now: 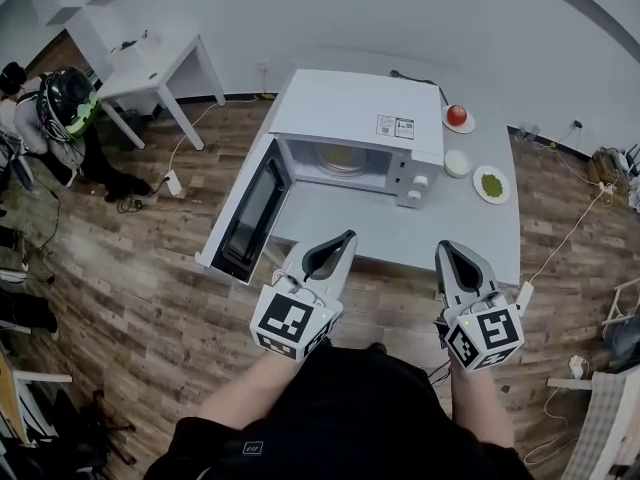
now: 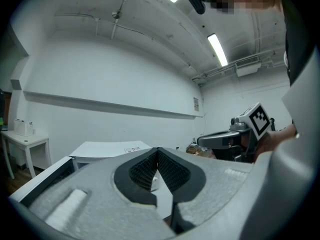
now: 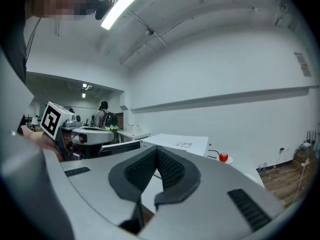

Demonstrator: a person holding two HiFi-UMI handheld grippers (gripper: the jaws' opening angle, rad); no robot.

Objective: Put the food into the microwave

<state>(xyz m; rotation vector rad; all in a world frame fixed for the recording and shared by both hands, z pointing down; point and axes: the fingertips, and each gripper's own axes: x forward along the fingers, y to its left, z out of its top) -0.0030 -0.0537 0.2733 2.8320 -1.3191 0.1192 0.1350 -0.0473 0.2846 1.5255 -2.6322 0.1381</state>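
A white microwave [image 1: 355,128] stands on the grey table [image 1: 400,233], its door [image 1: 250,213] swung open to the left. Something yellowish [image 1: 343,158] lies inside the cavity. To the microwave's right sit a red fruit on a small plate [image 1: 457,115], a white bowl [image 1: 457,162] and a plate of green food [image 1: 491,183]. My left gripper [image 1: 347,235] and right gripper [image 1: 443,249] hover at the table's near edge, both shut and holding nothing. The red fruit [image 3: 223,157] also shows far off in the right gripper view.
The open door juts out past the table's left edge. A white desk [image 1: 160,63] stands at the back left, with a person wearing a backpack [image 1: 60,103] beside it. Cables and a power strip [image 1: 172,181] lie on the wooden floor.
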